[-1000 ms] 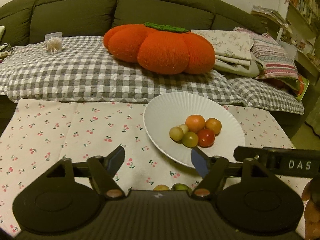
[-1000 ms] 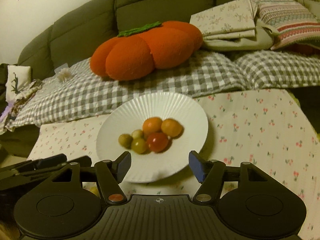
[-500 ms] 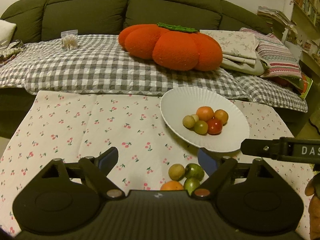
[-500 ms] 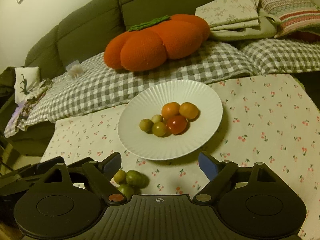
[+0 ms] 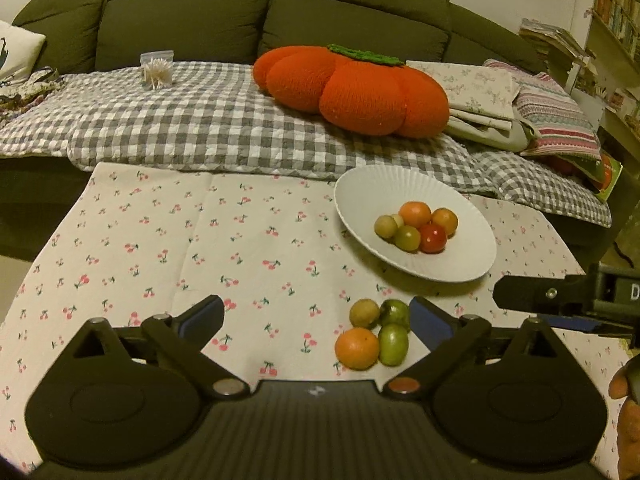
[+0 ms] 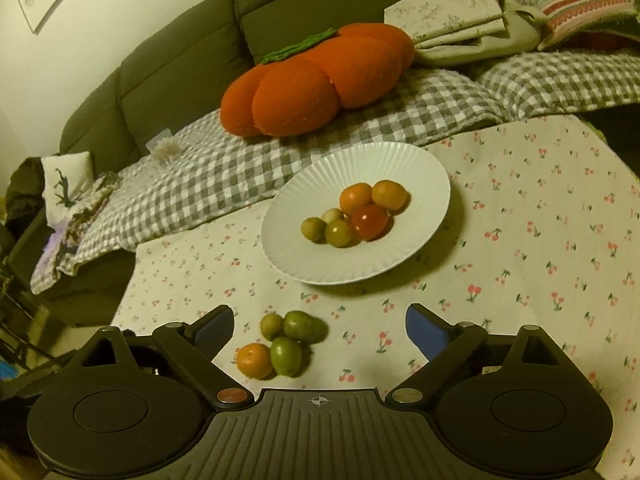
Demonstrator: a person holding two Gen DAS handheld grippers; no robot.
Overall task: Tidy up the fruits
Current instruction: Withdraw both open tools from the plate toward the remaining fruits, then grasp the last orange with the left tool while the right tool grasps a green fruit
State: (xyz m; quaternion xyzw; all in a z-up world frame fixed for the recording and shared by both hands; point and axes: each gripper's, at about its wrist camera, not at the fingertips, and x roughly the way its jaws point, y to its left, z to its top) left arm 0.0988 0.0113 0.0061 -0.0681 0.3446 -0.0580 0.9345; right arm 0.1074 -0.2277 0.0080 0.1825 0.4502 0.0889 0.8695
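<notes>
A white ribbed plate (image 5: 368, 190) (image 6: 404, 160) on the cherry-print cloth holds several small fruits: orange, green and one red tomato (image 5: 433, 237) (image 6: 370, 221). A loose cluster lies on the cloth nearer me: an orange fruit (image 5: 356, 348) (image 6: 254, 359), two green ones (image 5: 393, 344) (image 6: 285, 355) and a yellowish one (image 5: 364, 313) (image 6: 271, 325). My left gripper (image 5: 318, 320) is open and empty, the cluster just inside its right finger. My right gripper (image 6: 320, 326) is open and empty, the cluster near its left finger.
The cloth-covered table (image 5: 160, 240) meets a sofa with a grey checked blanket (image 5: 200, 120), a large orange pumpkin cushion (image 5: 352, 84) (image 6: 320, 80) and folded pillows (image 5: 520, 108). A cotton-swab box (image 5: 157, 70) sits on the blanket. Shelves stand at the far right.
Both grippers have drawn back and risen, so the loose fruit cluster in front of the plate has come fully into view. Both stay open and empty.
</notes>
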